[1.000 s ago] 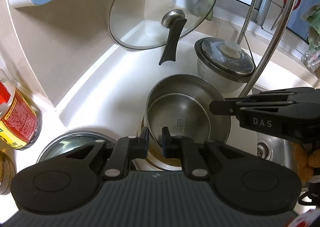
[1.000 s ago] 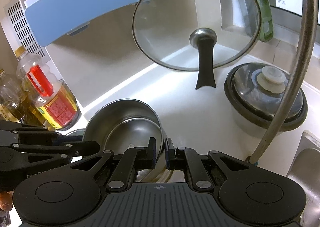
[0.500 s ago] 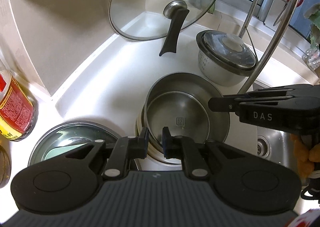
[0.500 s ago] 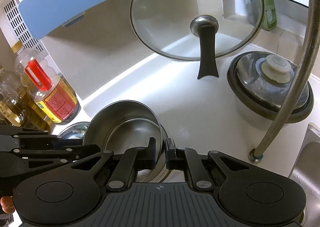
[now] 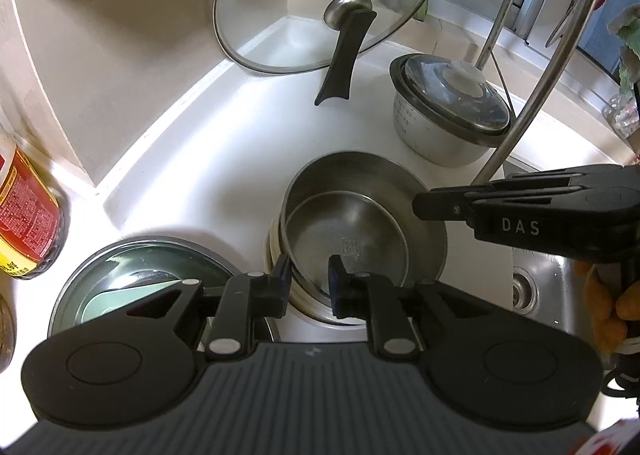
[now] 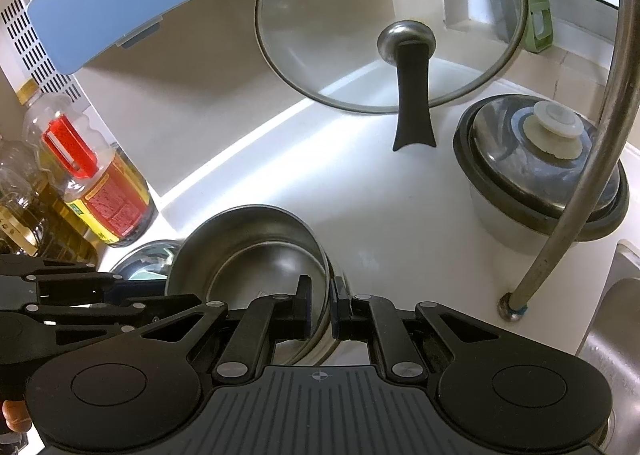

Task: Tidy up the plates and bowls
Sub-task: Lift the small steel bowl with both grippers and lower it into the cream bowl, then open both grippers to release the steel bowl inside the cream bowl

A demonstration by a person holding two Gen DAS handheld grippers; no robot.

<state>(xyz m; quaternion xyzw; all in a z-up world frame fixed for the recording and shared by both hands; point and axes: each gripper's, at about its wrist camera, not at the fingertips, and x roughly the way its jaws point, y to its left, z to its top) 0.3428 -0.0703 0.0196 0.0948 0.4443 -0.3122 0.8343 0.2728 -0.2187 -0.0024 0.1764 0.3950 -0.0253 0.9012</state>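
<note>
Nearest, the left gripper [image 5: 308,279] is nearly closed across the near rim of the bowl stack [image 5: 360,231], one finger outside, one inside; the right gripper [image 6: 320,301] pinches the stack's right rim the same way, its jaws narrow with the steel wall between them. Over the last second the stack has kept its place between both grippers while the counter [image 5: 208,159] and the pot [image 5: 444,115] have slid in view; I judge the stack is being carried or lowered as one, both grips holding, so the step in hand is placing it, not regrasping.

The stack: a small steel bowl nested inside a larger one, with pale rims of further dishes beneath; the inner bowl is empty, only a stamp on its bottom. It hangs over the white counter just left of the sink [image 5: 532,283]; whether it touches the counter I cannot tell.

Left of it, a lidded pan [image 5: 132,275]; beyond, the lidded pot, contents hidden; farthest, a glass lid [image 5: 320,3] leaning in the corner.
</note>
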